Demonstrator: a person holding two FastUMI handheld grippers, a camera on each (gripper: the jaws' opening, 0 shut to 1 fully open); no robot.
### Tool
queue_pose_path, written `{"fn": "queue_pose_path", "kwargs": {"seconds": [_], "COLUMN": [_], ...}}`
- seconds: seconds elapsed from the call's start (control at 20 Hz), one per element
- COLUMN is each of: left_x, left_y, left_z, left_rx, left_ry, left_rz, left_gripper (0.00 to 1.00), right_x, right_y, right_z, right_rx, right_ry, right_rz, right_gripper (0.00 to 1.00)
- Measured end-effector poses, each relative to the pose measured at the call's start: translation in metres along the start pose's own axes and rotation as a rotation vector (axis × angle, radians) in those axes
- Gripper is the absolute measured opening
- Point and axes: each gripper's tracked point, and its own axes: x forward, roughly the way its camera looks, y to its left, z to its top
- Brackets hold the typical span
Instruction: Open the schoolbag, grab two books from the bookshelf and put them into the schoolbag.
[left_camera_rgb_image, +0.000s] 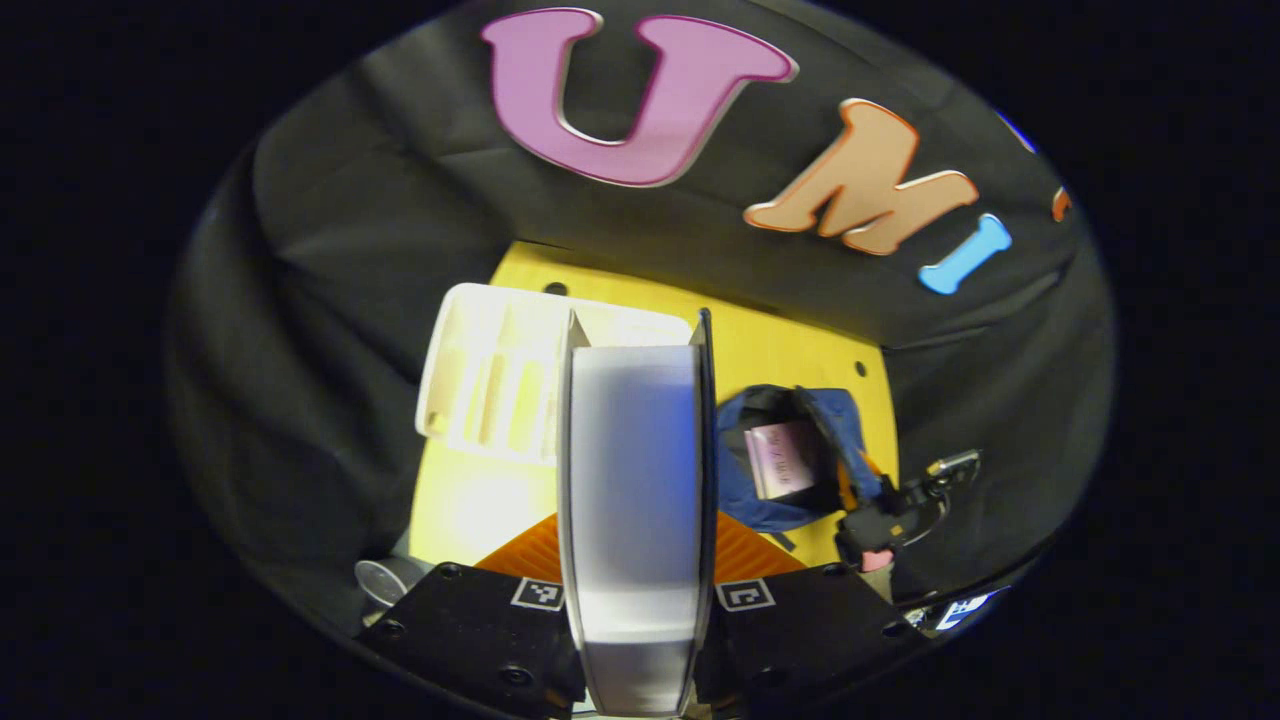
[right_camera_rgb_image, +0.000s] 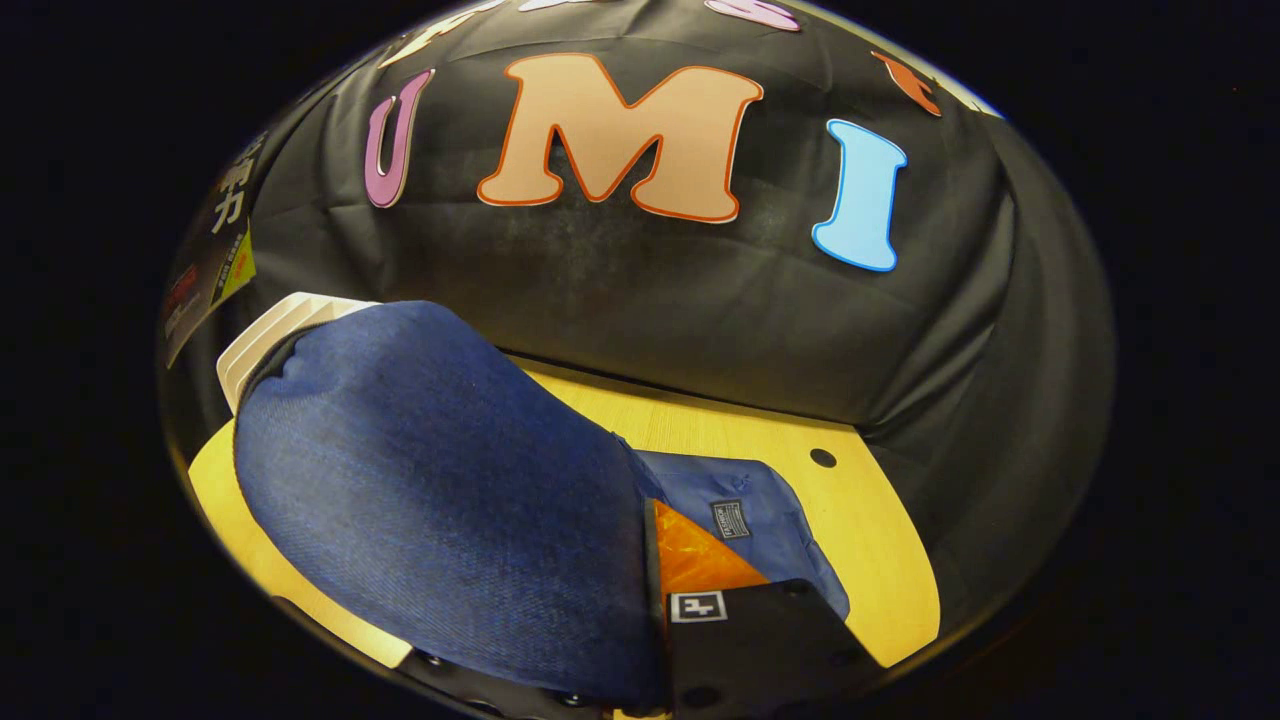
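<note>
Left gripper view, from left to right. A white bookshelf (left_camera_rgb_image: 490, 385) lies on the yellow worktop (left_camera_rgb_image: 790, 350) at the left, its slotted compartments facing the camera. At centre, the left tongs (left_camera_rgb_image: 636, 590) pinch a book (left_camera_rgb_image: 636, 480) between their two fingers; the book stands upright with its pale page edge toward the camera and rises in front of the bookshelf's right part. To the right of the book lies the blue schoolbag (left_camera_rgb_image: 790, 460), its mouth open, with a second book (left_camera_rgb_image: 785, 458) showing a pinkish cover inside the opening. Just right of the schoolbag, at its edge, the right tongs (left_camera_rgb_image: 905, 505) appear farther off.

Right gripper view, from left to right. The white bookshelf (right_camera_rgb_image: 275, 335) shows at the far left, behind the schoolbag. The blue fabric of the schoolbag's flap (right_camera_rgb_image: 440, 500) occupies the left and centre and runs down between the fingers of the right tongs (right_camera_rgb_image: 650, 690), which are pinching it. Right of the flap, more of the schoolbag (right_camera_rgb_image: 745, 510) lies on the worktop (right_camera_rgb_image: 870, 540).
</note>
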Motion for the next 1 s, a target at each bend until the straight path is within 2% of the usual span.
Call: {"fn": "queue_pose_path", "kwargs": {"seconds": [0.1, 0.35, 0.6, 0.75, 0.85, 1.0], "left_x": [0.022, 0.092, 0.159, 0.202, 0.229, 0.264], "left_y": [-0.032, -0.08, -0.111, -0.134, -0.142, -0.152], "left_z": [-0.008, -0.026, -0.046, -0.056, -0.06, -0.069], "left_rx": [0.015, 0.006, -0.099, -0.198, -0.256, -0.282], "left_ry": [0.008, 0.043, 0.05, 0.023, 0.0, -0.034], "left_rz": [-0.086, -0.242, -0.349, -0.461, -0.498, -0.523], "left_gripper": [0.39, 0.39, 0.39, 0.39, 0.39, 0.38], "right_x": [-0.001, -0.004, -0.008, -0.009, -0.01, -0.011], "right_y": [-0.001, -0.005, -0.007, -0.008, -0.009, -0.009], "right_z": [0.001, 0.0, 0.002, 0.001, 0.002, 0.001], "right_rx": [0.025, 0.088, 0.137, 0.175, 0.182, 0.182], "right_ry": [0.002, 0.005, 0.015, 0.021, 0.018, 0.013], "right_rz": [0.011, 0.031, 0.034, 0.033, 0.035, 0.042], "right_gripper": [0.08, 0.08, 0.08, 0.08, 0.08, 0.08]}}
